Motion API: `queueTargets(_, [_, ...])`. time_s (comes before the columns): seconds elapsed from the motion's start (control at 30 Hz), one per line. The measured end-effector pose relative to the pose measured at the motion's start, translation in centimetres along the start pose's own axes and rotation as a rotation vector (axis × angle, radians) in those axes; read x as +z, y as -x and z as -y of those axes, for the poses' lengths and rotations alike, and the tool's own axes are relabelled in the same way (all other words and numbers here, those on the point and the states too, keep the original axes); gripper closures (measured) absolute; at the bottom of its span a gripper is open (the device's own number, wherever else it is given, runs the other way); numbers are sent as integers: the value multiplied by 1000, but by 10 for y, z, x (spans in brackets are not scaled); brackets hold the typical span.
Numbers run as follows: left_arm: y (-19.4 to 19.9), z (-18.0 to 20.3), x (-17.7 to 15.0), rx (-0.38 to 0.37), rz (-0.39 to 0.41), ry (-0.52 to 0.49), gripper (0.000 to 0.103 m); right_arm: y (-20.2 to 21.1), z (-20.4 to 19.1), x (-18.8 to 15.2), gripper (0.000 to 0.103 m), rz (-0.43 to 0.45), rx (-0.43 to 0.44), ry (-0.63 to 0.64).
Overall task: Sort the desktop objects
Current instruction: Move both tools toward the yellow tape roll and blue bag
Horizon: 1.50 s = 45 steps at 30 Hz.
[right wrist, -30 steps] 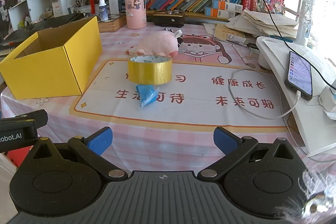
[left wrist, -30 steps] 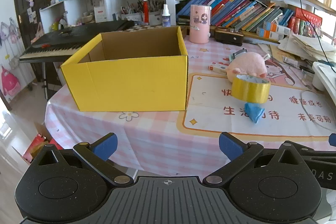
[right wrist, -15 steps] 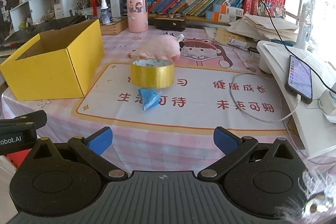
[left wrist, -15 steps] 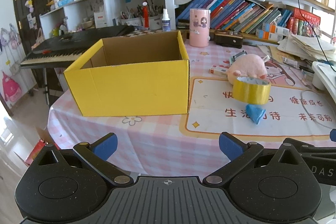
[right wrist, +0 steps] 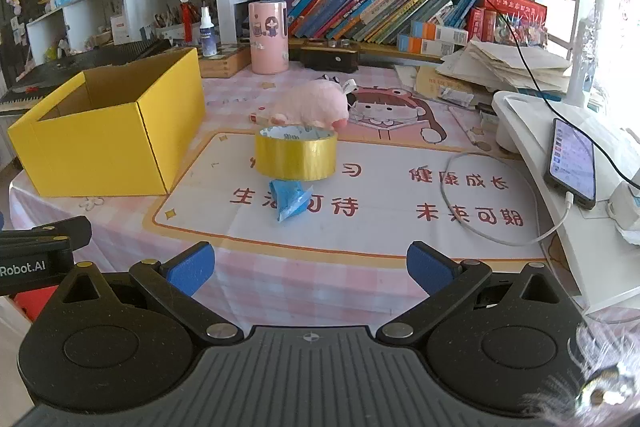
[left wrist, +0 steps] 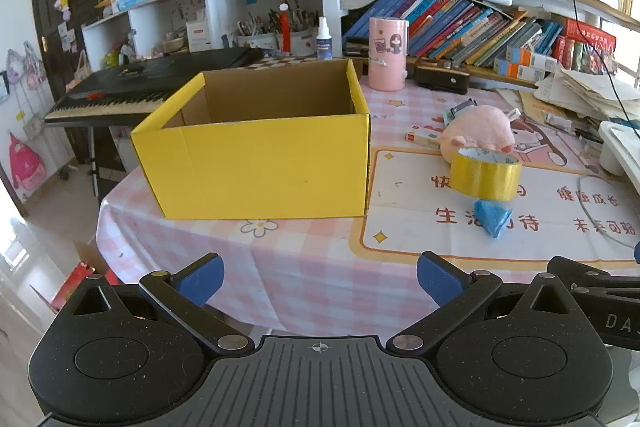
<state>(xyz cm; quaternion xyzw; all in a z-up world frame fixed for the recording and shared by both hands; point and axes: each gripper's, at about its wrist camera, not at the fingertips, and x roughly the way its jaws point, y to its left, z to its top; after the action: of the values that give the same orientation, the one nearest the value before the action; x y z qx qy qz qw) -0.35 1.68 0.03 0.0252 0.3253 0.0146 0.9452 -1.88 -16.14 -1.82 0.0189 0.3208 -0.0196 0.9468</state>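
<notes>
An open yellow cardboard box (left wrist: 256, 163) stands on the left of the table; it also shows in the right wrist view (right wrist: 108, 135). A roll of yellow tape (left wrist: 485, 174) (right wrist: 296, 155) stands on the printed mat, with a small blue packet (left wrist: 493, 219) (right wrist: 290, 201) in front of it and a pink plush toy (left wrist: 478, 129) (right wrist: 310, 103) behind it. My left gripper (left wrist: 320, 277) is open and empty, held before the table's near edge, facing the box. My right gripper (right wrist: 310, 267) is open and empty, facing the tape and packet.
A pink cup (right wrist: 268, 37) and a dark case (right wrist: 324, 57) stand at the back. Shelves of books (right wrist: 380, 7) rise behind. A white stand with a phone (right wrist: 570, 157) and a white cable (right wrist: 476, 195) lie right. A keyboard (left wrist: 132, 95) sits left of the table.
Both grippers have risen and drawn back a little, so the table looks lower and farther. Nothing on the table has moved. Both stay open.
</notes>
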Motion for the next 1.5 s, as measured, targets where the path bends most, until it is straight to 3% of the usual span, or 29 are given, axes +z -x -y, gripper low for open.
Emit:
queueTargets(0.53, [-5, -1, 0, -25, -25, -5, 0, 1, -1, -1, 0, 9, 16, -6])
queueTargets(1.5, [-27, 19, 20, -36, -42, 17, 0, -27, 19, 27, 2, -7, 61, -2])
